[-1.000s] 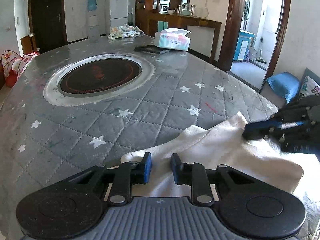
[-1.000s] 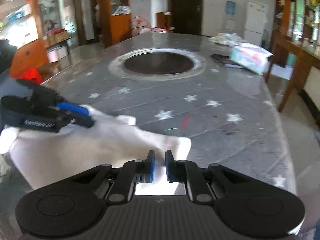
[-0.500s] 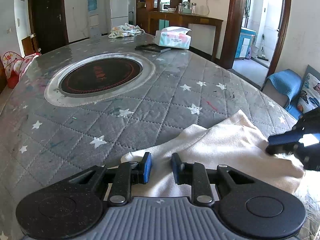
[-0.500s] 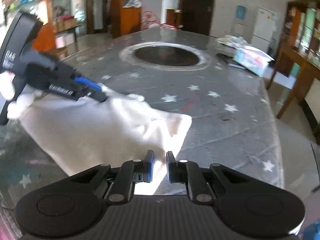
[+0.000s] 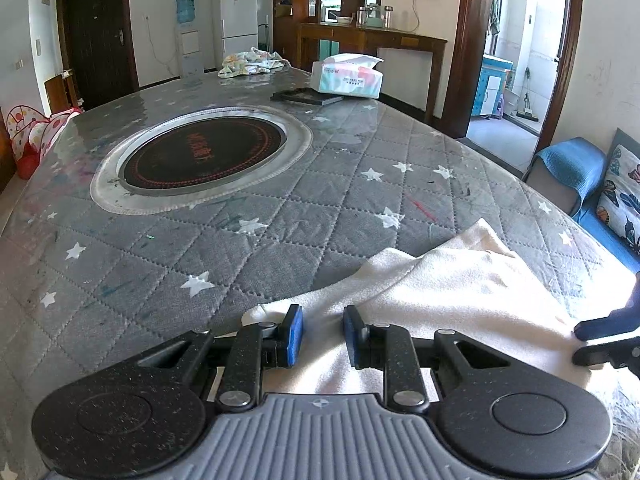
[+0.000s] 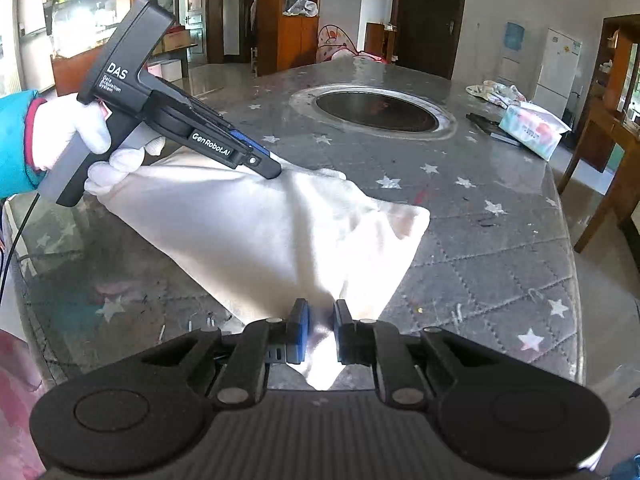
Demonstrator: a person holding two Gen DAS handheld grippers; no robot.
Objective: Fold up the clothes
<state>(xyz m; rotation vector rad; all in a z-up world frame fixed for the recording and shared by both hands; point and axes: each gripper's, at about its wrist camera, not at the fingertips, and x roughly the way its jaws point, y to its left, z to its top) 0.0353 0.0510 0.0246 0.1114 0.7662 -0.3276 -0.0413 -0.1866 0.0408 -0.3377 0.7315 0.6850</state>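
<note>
A white cloth (image 5: 460, 292) lies at the near edge of the grey star-quilted table (image 5: 280, 216). My left gripper (image 5: 322, 334) is over the cloth's near left corner, its blue pads a little apart with cloth between them. In the right wrist view the cloth (image 6: 256, 232) is lifted and stretched between the two grippers. My right gripper (image 6: 321, 330) is shut on its near corner. The left gripper (image 6: 264, 164) pinches the far edge there, held by a white-gloved hand (image 6: 76, 128).
A round inset cooktop (image 5: 200, 152) sits mid-table. A tissue pack (image 5: 348, 78), a dark flat object (image 5: 306, 97) and a crumpled patterned garment (image 5: 250, 62) lie at the far end. A blue sofa with a cushion (image 5: 616, 192) stands at the right.
The right gripper has pulled back and up with its cloth corner, lifting the cloth off the table. It has slid toward the right edge of the left wrist view. The left gripper stayed put.
</note>
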